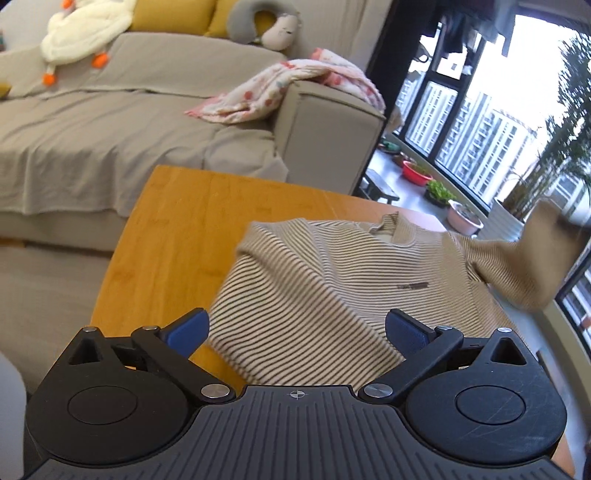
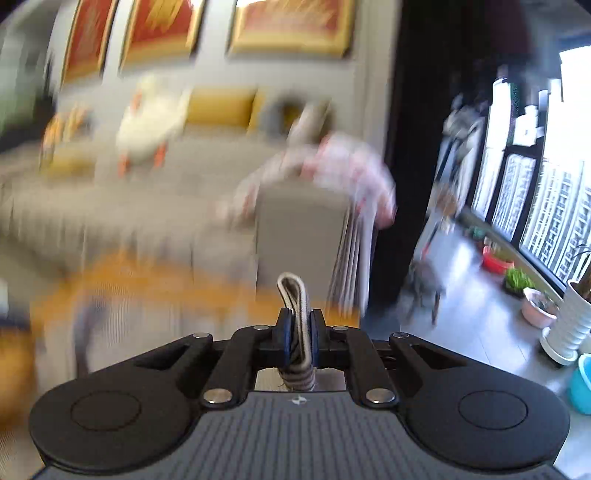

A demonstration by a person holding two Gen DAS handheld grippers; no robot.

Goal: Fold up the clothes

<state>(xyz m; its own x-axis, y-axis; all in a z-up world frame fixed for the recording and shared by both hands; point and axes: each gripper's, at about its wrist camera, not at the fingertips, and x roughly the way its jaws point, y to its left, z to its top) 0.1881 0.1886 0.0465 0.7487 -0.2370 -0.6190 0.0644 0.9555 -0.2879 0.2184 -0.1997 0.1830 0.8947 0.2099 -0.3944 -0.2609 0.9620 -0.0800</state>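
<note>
Right wrist alone shows tongs pinching the sweater (blurred).

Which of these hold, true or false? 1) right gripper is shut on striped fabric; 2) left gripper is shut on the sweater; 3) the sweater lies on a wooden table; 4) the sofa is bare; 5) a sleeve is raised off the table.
1) True. The right gripper is shut on a fold of the striped sweater.
2) False. The left gripper is open, its fingers either side of the sweater's lower part, gripping nothing.
3) True. The body lies on the wooden table.
4) False. The sofa holds a white plush toy, yellow cushions and a pink patterned blanket.
5) True. The sleeve on the window side is lifted.
</note>
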